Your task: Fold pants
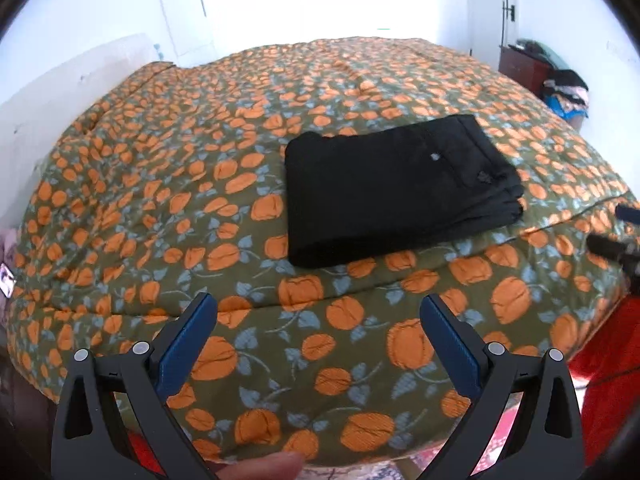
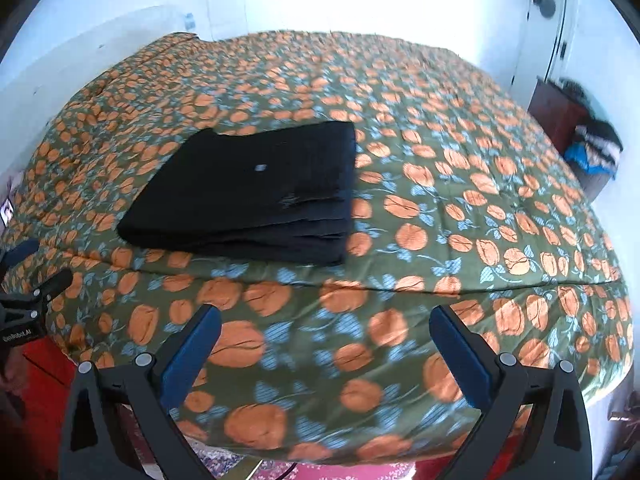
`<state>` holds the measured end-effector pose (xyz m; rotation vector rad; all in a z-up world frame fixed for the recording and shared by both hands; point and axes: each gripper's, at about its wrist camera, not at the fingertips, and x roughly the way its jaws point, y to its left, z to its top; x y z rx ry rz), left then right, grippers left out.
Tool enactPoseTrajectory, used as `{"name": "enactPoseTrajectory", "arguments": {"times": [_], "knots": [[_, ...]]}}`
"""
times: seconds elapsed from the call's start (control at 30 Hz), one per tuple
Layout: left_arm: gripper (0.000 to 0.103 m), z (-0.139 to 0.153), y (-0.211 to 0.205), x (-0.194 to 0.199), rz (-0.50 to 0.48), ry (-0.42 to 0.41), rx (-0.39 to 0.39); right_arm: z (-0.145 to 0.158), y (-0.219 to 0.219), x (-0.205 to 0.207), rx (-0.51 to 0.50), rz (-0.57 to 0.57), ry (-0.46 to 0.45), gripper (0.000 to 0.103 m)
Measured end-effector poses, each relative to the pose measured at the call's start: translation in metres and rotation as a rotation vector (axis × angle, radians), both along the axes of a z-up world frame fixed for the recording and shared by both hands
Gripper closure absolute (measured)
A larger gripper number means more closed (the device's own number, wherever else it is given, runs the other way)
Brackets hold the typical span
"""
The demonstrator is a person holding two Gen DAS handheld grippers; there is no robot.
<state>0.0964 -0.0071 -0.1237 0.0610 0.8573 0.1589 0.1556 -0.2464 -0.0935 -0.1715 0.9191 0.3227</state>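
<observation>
Beyond the left gripper (image 1: 318, 308), whose blue-padded jaws gape wide and empty, a dark red cabinet (image 1: 522, 68) heaped with clothes stands by the white wall, and the black pants (image 1: 396, 188) lie folded into a thick rectangle, unobstructed, on the olive quilt with orange flowers (image 1: 168, 184). From the right wrist, the right gripper (image 2: 326, 318) is likewise spread wide holding nothing, the folded pants (image 2: 248, 192) resting left of centre on the quilt (image 2: 480, 200), well ahead of the jaws, with the left gripper (image 2: 28, 300) at the left edge.

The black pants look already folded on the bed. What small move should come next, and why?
Probably just draw both grippers back and stop. The black pants lie as a compact stacked rectangle on the floral bedspread, with layered edges roughly aligned. The left gripper and right gripper have open, empty jaws, short of the cloth. At most, the slightly uneven stacked corner could be pressed flat.
</observation>
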Motion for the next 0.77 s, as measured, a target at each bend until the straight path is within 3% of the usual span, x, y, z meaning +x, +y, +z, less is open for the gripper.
{"name": "enactPoseTrajectory", "arguments": {"times": [0.17,0.63,0.77], "knots": [[0.001,-0.002,0.001,-0.006,-0.003,0.013,-0.062,-0.012,0.017,-0.024,-0.001,0.007,0.028,0.000],[0.001,-0.004,-0.001,-0.012,0.008,0.013,-0.084,-0.010,0.018,-0.032,-0.038,0.003,-0.006,0.000],[0.001,-0.004,-0.008,-0.014,0.003,0.001,-0.047,-0.009,0.018,-0.033,-0.031,0.001,-0.009,0.000]]}}
